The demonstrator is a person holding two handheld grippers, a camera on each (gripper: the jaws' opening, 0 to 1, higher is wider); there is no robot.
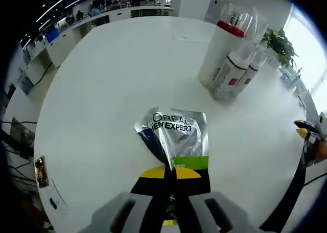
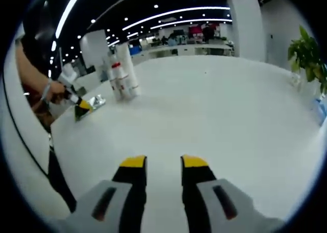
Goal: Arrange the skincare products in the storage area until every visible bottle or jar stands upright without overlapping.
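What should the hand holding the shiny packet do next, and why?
Probably carry the silver packet toward the bottles and stand it beside them. The left gripper is shut on its lower edge, it sits apart from the standing group, and the right gripper is open with nothing between its jaws.

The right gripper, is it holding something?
No, the right gripper has its yellow-tipped jaws apart with only bare white table showing between them.

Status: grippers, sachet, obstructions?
Left gripper shut on silver foil L'Oreal sachet, held over white table. Right gripper open, empty. White red-capped bottles upright beyond, apart.
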